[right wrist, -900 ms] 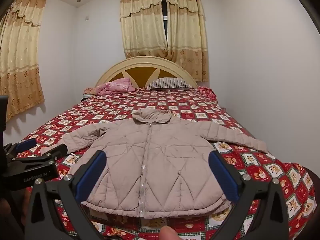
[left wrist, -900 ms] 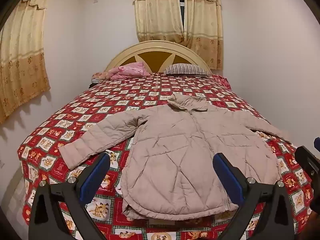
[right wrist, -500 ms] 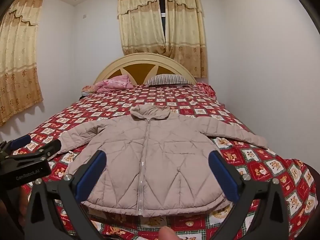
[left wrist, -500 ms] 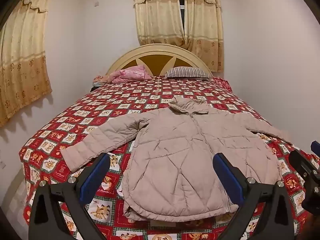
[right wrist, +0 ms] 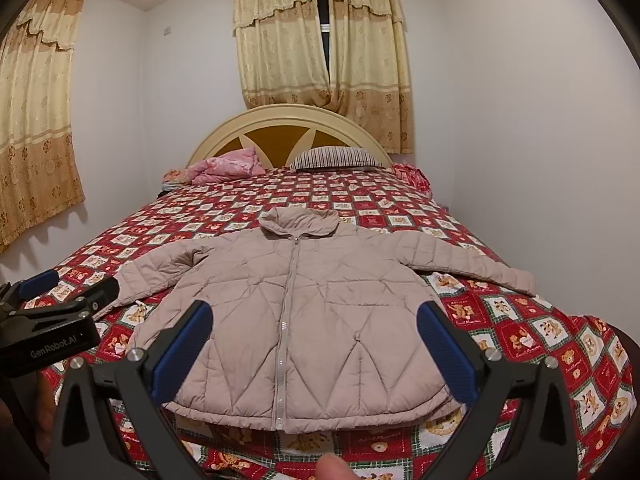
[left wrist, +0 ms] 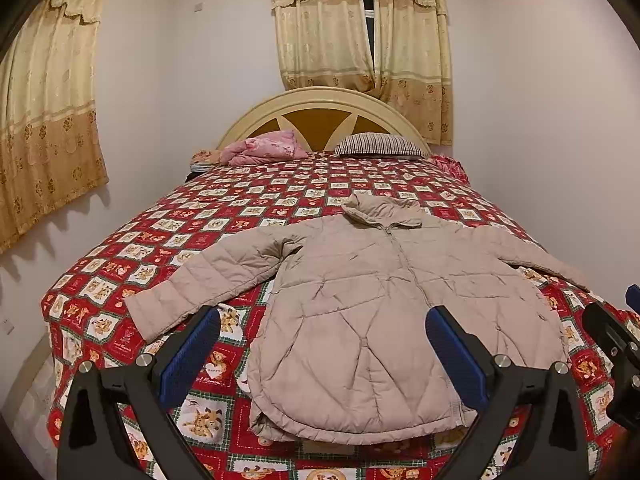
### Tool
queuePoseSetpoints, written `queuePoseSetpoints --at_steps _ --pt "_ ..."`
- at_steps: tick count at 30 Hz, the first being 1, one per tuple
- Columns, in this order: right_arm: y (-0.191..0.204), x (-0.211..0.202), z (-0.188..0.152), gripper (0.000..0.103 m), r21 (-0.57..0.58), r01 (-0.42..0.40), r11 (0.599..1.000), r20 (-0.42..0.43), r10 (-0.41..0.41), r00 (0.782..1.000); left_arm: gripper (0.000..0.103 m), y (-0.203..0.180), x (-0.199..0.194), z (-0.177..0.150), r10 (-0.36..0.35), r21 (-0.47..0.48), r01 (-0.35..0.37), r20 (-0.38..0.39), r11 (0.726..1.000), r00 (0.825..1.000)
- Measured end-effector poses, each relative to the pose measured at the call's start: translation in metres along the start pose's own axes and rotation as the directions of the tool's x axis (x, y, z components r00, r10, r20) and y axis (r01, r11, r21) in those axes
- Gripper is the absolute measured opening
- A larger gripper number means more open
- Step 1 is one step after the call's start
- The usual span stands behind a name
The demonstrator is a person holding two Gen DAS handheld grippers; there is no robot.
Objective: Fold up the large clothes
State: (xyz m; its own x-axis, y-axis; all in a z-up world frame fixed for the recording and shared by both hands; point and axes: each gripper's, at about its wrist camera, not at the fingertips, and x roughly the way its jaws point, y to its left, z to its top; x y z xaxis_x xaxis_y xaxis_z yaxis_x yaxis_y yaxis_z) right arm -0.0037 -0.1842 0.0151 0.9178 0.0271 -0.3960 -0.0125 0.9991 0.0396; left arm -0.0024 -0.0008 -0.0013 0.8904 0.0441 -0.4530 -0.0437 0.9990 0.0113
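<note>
On the bed (left wrist: 160, 236), near its foot end, a beige puffer jacket (left wrist: 384, 312) is laid out flat, front side up, zip (right wrist: 285, 320) closed all the way to the collar (right wrist: 298, 222). Both sleeves are spread out to the sides, and the collar is pointed toward the headboard (right wrist: 280, 128). The hem sits close to the foot edge of the red patchwork bedspread.

The left claw (left wrist: 320, 356) is held just above the foot of the bed, tilted a bit down, fingers (left wrist: 192, 352) spread as wide as they go, nothing gripped between them. Seen through it, the jacket's lower left half and part of the left sleeve are framed. The right claw (right wrist: 312, 348) is held the same way, fingers (right wrist: 444, 352) wide apart and empty, with the zip and hem roughly centered between them. Neither claw is touching the fabric as far as can be seen.

Each claw can be spotted at the edge of the other's view, so they're side by side. A fingertip (right wrist: 334, 466) of the person is poking in at the bottom of the right view.

Up by the headboard a pink blanket (left wrist: 264, 148) is bunched next to a striped pillow (left wrist: 380, 146). Yellow curtains (right wrist: 320, 52) are hung behind the bed, more on the left wall.
</note>
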Motion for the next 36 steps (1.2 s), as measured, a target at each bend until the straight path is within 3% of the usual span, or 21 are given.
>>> queuePoseSetpoints --at_steps 36 --pt "0.0039 0.0003 0.0002 0.103 0.0 -0.005 1.0 -0.001 0.005 1.0 0.102 0.0038 0.0017 -0.0013 0.007 -0.007 -0.007 0.002 1.0 1.0"
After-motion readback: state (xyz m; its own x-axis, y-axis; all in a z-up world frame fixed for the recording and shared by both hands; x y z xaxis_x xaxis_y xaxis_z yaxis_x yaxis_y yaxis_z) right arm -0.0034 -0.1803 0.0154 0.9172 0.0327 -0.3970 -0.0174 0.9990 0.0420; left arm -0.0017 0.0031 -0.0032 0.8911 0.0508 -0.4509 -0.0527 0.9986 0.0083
